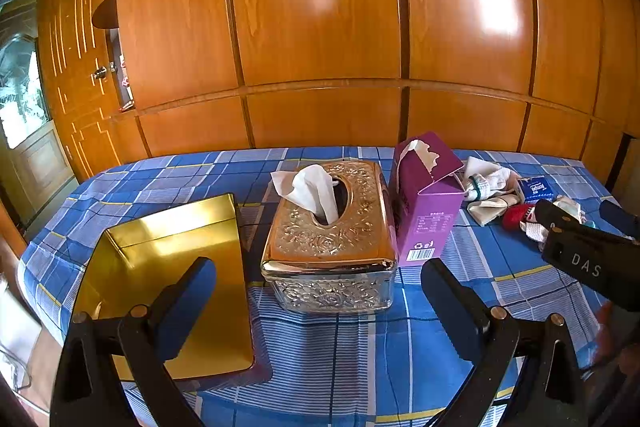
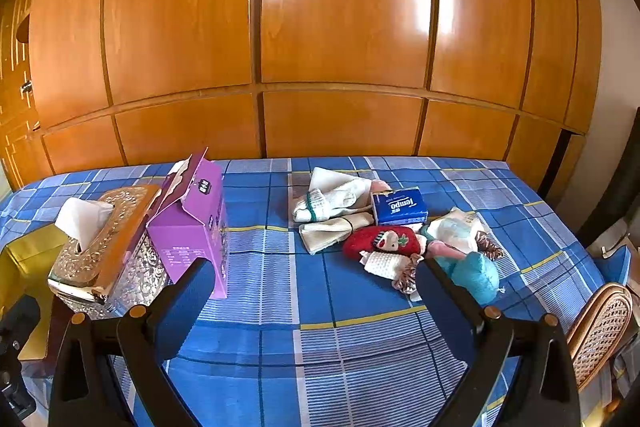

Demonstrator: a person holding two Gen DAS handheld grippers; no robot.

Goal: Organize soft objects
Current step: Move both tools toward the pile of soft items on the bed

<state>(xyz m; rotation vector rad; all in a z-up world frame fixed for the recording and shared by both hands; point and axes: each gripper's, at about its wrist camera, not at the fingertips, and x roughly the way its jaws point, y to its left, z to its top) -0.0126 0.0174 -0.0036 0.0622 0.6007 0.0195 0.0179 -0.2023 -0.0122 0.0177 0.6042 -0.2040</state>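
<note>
A pile of soft things lies on the blue checked tablecloth (image 2: 320, 307): white socks (image 2: 332, 203), a folded cream cloth (image 2: 328, 233), a red knitted piece (image 2: 380, 241), a teal plush (image 2: 480, 277), and a blue Tempo tissue pack (image 2: 400, 207). My right gripper (image 2: 316, 287) is open and empty, a little short of the pile. My left gripper (image 1: 320, 287) is open and empty in front of the ornate metal tissue box (image 1: 332, 231). The pile also shows at the right in the left wrist view (image 1: 492, 195), partly hidden by the right gripper's body (image 1: 588, 255).
An open purple tissue carton (image 1: 428, 203) stands right of the metal box. An empty gold tin tray (image 1: 172, 275) lies at the left. A wooden wardrobe wall (image 2: 340, 27) backs the table. A wicker chair (image 2: 600, 331) stands at the right edge.
</note>
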